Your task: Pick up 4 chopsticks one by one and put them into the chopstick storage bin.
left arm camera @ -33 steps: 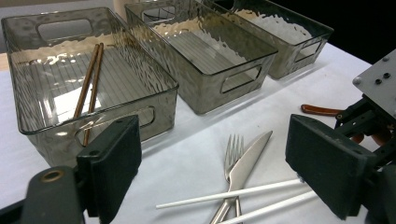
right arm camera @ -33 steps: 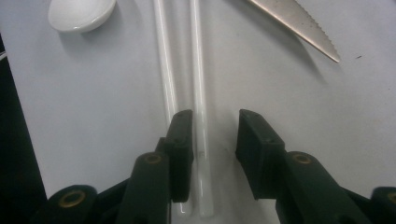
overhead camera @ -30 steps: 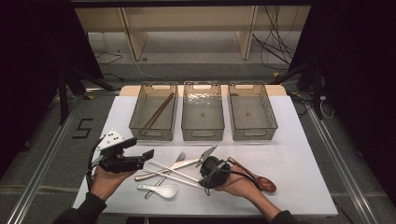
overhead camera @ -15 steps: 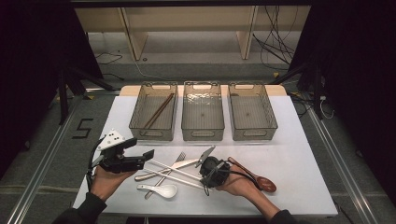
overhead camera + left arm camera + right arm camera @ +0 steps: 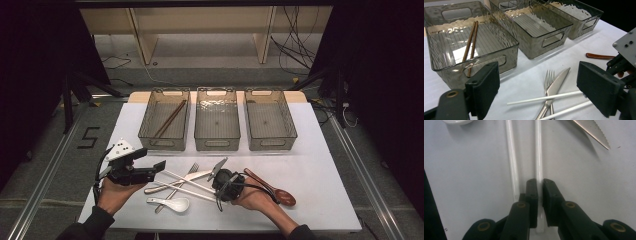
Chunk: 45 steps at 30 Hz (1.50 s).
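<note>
Two white chopsticks [image 5: 537, 150] lie side by side on the desk [image 5: 320, 165] near its front edge, and the right hand-held gripper [image 5: 539, 183] has one of them between its jaws. In the right gripper view the jaws stand narrow, having just been closing, with the right-hand stick running straight down the slim gap between the pads; the other white chopstick [image 5: 511, 157] lies just beside the left jaw, outside the grip. Whether the pads already press on the stick cannot be told for sure, but they sit right against it. In the high view this right hand-held gripper [image 5: 220, 181] is low over the desk near the middle of the front edge, held in the person's right hand [image 5: 252, 197].

The left hand-held gripper [image 5: 159, 167] hangs near the front left corner, and in the left gripper view its jaws are wide apart with nothing between them.

Around the white chopsticks lie a fork [image 5: 549, 77] and a knife [image 5: 556, 82], the knife crossing the fork, with one stick laid over both. A white ceramic spoon [image 5: 172, 202] lies closer to the front edge. A brown wooden spoon [image 5: 275, 189] lies to the right of the right hand.

Three clear bins stand in a row toward the back edge. The left bin [image 5: 150, 136] holds a pair of brown chopsticks [image 5: 169, 120]; the middle bin [image 5: 216, 142] and right bin [image 5: 290, 130] stand beside it.
</note>
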Motion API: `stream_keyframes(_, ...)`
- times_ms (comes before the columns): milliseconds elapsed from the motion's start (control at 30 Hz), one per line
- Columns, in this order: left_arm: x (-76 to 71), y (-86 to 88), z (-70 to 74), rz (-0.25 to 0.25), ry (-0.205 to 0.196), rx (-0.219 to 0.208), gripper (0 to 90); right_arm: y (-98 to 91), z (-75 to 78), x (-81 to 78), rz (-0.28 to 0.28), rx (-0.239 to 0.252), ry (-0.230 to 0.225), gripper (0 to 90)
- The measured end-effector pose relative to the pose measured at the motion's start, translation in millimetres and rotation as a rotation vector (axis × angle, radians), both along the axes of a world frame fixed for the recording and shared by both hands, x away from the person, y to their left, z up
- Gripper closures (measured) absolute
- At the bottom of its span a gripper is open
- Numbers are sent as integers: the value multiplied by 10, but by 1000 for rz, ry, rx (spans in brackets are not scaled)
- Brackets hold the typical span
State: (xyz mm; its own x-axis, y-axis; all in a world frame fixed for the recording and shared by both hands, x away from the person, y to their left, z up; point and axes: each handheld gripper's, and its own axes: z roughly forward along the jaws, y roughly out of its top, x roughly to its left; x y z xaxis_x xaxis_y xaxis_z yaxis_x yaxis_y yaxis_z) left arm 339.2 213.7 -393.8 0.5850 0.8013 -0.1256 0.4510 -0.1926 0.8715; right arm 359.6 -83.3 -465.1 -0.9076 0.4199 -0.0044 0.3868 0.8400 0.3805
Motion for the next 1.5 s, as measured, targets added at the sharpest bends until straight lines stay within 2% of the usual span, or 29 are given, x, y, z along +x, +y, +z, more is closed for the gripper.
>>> stream_keyframes(267,2,4,-1,3,0,-2,183,38,19,23,-5,-25,23,840)
stream_keyframes(433,7,-9,-7,3,1,0,183,45,21,29,-10,-23,34,835)
stream_keyframes(533,8,-21,-10,-1,3,5,183,50,20,21,-5,-30,26,843)
stream_keyframes(567,10,-22,-11,0,4,9,183,49,13,25,12,-30,12,845)
stream_keyframes(633,12,-24,-15,2,7,9,184,60,11,7,12,-32,-4,848)
stream_keyframes(800,18,-6,-16,11,10,10,185,64,27,-5,15,-45,1,850)
stream_keyframes(833,20,0,-18,14,12,11,186,60,12,-2,20,-24,-7,850)
stream_keyframes(900,25,8,-22,18,17,13,187,63,37,-8,13,-36,17,851)
stream_keyframes(1000,32,12,-30,24,30,16,188,56,43,0,23,-17,-6,851)
stream_keyframes(1133,46,-16,-50,28,61,17,192,24,88,13,-13,18,-8,851)
stream_keyframes(1200,57,-43,-68,31,87,6,194,2,108,22,-6,29,-14,851)
stream_keyframes(1267,73,-67,-99,30,125,1,197,7,119,13,-19,31,-4,851)
stream_keyframes(1300,81,-73,-116,25,146,3,197,1,120,17,-11,28,-6,851)
stream_keyframes(1367,96,-99,-157,29,181,-5,198,3,132,14,-29,42,-15,852)
stream_keyframes(1400,102,-112,-172,29,195,-9,198,-7,139,25,-16,46,-23,852)
stream_keyframes(1500,111,-139,-196,29,225,-24,199,-14,170,22,-33,63,-22,851)
